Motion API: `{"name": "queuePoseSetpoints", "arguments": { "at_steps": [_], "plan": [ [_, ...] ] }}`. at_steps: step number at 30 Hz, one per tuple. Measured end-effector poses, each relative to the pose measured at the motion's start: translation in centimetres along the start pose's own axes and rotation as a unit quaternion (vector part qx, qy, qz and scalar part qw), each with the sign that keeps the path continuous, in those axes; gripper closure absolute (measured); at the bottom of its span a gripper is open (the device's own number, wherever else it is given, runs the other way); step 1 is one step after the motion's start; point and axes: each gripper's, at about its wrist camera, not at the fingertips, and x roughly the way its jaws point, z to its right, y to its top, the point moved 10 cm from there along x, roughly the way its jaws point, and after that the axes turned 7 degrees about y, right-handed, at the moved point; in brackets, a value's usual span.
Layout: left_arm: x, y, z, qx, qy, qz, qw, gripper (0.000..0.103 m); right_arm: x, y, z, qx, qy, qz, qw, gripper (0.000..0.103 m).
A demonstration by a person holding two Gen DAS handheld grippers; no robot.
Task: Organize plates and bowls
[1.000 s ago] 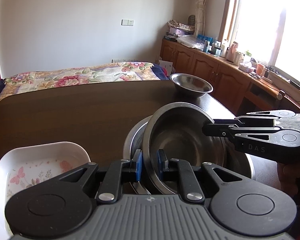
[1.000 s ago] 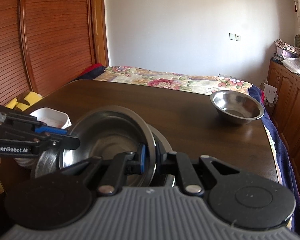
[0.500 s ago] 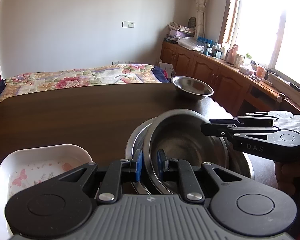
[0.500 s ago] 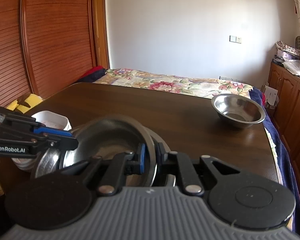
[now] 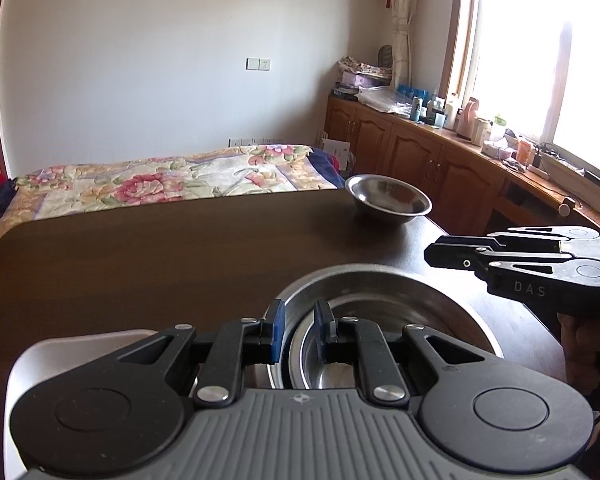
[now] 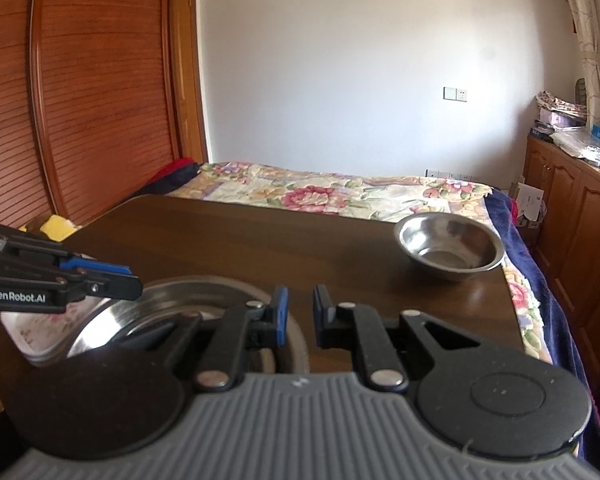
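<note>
Stacked bowl: the wide stainless-steel bowl point(image 5: 384, 312) sat nested level in the steel stack near the table's front edge; half a second earlier it had hung tilted between both grippers.
Left gripper point(image 5: 298, 334): jaws slightly parted, straddling the bowl's rim without pinching.
Right gripper point(image 6: 298, 312): jaws parted, lifted clear of the rim.
Meaning: release looked finished.
Remaining: small steel bowl point(image 6: 450, 250) stood well apart at the far right corner.
Neighbours: white floral dish point(image 6: 20, 330) just beside the stack.
Room: dark wooden table point(image 5: 160, 252) lay bare between.
</note>
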Motion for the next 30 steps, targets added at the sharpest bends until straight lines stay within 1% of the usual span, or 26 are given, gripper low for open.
{"name": "queuePoseSetpoints", "arguments": {
  "at_steps": [3, 8, 11, 12, 13, 14, 16, 17, 19, 20, 22, 23, 27, 29, 30],
  "plan": [
    [0.6, 0.8, 0.2, 0.006, 0.003, 0.001, 1.0, 0.086, 0.0, 0.5, 1.3, 0.004, -0.005, 0.008, 1.0, 0.088],
    [1.7, 2.3, 0.6, 0.022, 0.011, 0.003, 0.9997, 0.08, 0.3, 1.4, 3.5, 0.007, -0.012, 0.019, 1.0, 0.088],
    [2.5, 3.4, 0.9, 0.026, 0.012, 0.003, 0.9996, 0.07, 0.6, 1.9, 4.9, 0.006, -0.018, 0.025, 1.0, 0.088],
    [2.7, 3.8, 1.0, 0.026, 0.012, 0.004, 0.9996, 0.065, 0.6, 2.1, 5.5, 0.006, -0.02, 0.028, 0.999, 0.088],
    [3.0, 4.2, 1.0, 0.026, 0.012, 0.004, 0.9996, 0.058, 0.7, 2.2, 6.0, 0.005, -0.023, 0.03, 0.999, 0.088],
    [3.3, 4.7, 1.1, 0.027, 0.013, 0.005, 0.9995, 0.055, 0.8, 2.3, 6.5, 0.003, -0.027, 0.032, 0.999, 0.088],
    [3.9, 5.7, 1.5, 0.028, 0.016, 0.011, 0.9994, 0.04, 1.1, 2.5, 7.6, 0.003, -0.034, 0.033, 0.999, 0.088],
    [4.2, 6.2, 1.7, 0.032, 0.016, 0.014, 0.9993, 0.038, 1.3, 2.5, 8.3, 0.007, -0.037, 0.033, 0.999, 0.088],
    [4.7, 7.3, 2.2, 0.038, 0.018, 0.022, 0.9989, 0.03, 1.6, 2.6, 9.2, 0.012, -0.041, 0.031, 0.999, 0.088],
    [5.0, 7.8, 2.4, 0.04, 0.018, 0.025, 0.9987, 0.028, 1.7, 2.5, 9.6, 0.013, -0.044, 0.03, 0.998, 0.086],
    [5.6, 8.7, 2.9, 0.043, 0.018, 0.029, 0.9985, 0.021, 1.9, 2.5, 10.4, 0.011, -0.052, 0.028, 0.998, 0.074],
    [5.9, 9.1, 3.1, 0.047, 0.017, 0.031, 0.9983, 0.02, 2.0, 2.5, 10.8, 0.011, -0.054, 0.028, 0.998, 0.067],
    [6.8, 10.4, 4.2, 0.063, 0.015, 0.037, 0.9972, 0.016, 2.2, 2.4, 11.9, 0.013, -0.064, 0.029, 0.997, 0.061],
    [7.1, 10.7, 4.6, 0.067, 0.009, 0.034, 0.9971, 0.015, 2.5, 2.5, 12.4, 0.014, -0.067, 0.029, 0.997, 0.056],
    [7.4, 10.8, 4.8, 0.069, 0.007, 0.032, 0.9971, 0.015, 2.7, 2.4, 12.7, 0.013, -0.067, 0.028, 0.997, 0.056]
  ]
}}
